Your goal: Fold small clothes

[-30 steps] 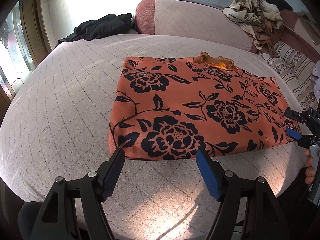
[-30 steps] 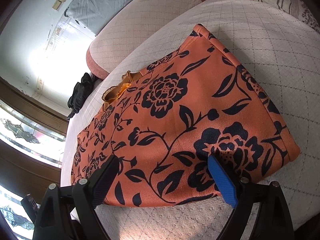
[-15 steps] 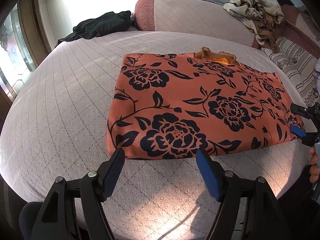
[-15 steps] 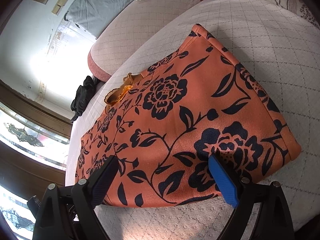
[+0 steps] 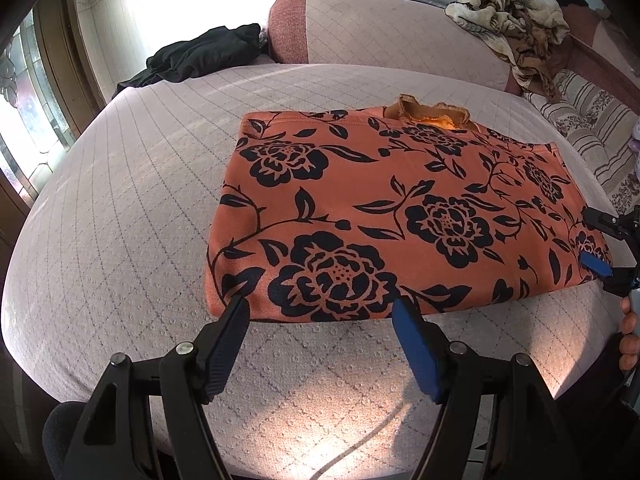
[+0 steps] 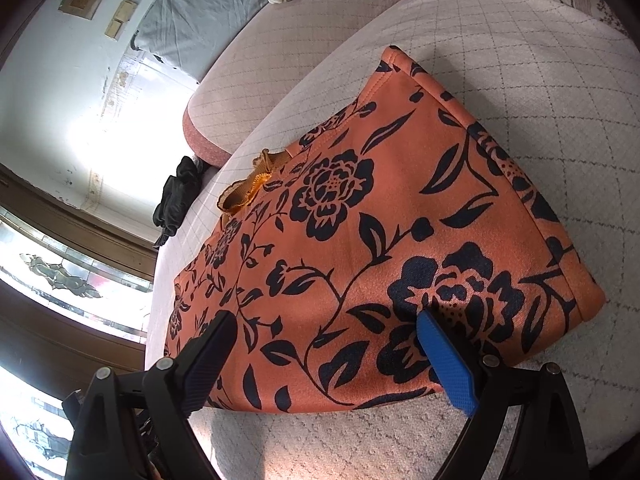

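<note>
Both spread tools, left and right, face the soft, limp orange black-flowered garment, probably best pinched at its near edge.

- The folded garment lies on the bed.
- The left gripper sits before its near edge.
- The right gripper sits at its right end.
- The dark clothes lie behind, far left.

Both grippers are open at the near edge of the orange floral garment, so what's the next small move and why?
Probably ease both forward and close on the near edge. The left hand-held gripper and right hand-held gripper sit open at the hem of the orange floral garment, which lies flat, ungripped.
</note>
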